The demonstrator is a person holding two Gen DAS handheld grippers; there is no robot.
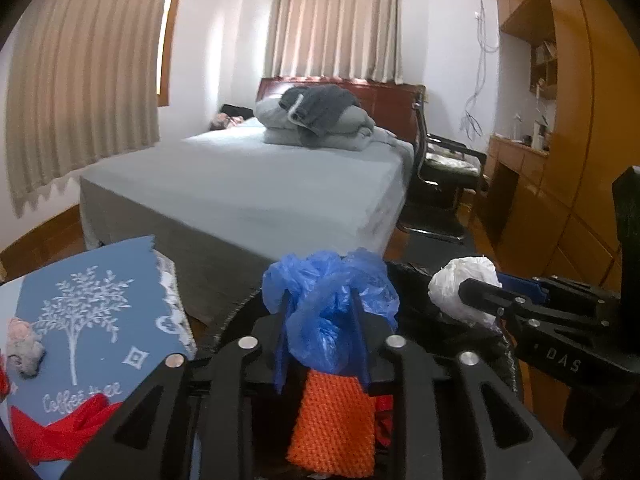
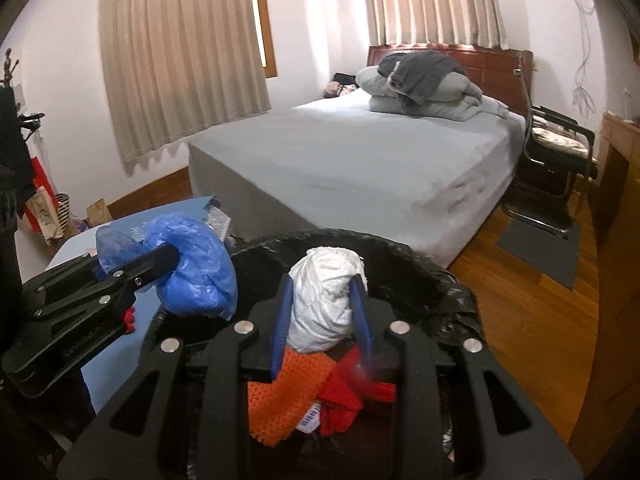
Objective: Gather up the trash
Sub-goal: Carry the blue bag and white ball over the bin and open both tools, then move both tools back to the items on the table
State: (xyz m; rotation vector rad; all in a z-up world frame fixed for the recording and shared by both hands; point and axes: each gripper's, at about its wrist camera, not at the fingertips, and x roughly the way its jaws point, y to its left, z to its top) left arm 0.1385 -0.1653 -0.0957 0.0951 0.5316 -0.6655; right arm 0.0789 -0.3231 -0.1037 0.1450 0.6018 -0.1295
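Note:
My left gripper is shut on a crumpled blue plastic bag and holds it above a black-lined trash bin. It also shows in the right wrist view. My right gripper is shut on a crumpled white wad, also held over the bin; the wad shows in the left wrist view. Inside the bin lie an orange mesh piece and red scraps.
A blue tablecloth with a white tree print lies left of the bin, with a red scrap and a grey-pink wad on it. A bed stands behind. A black chair and wooden cabinets are at right.

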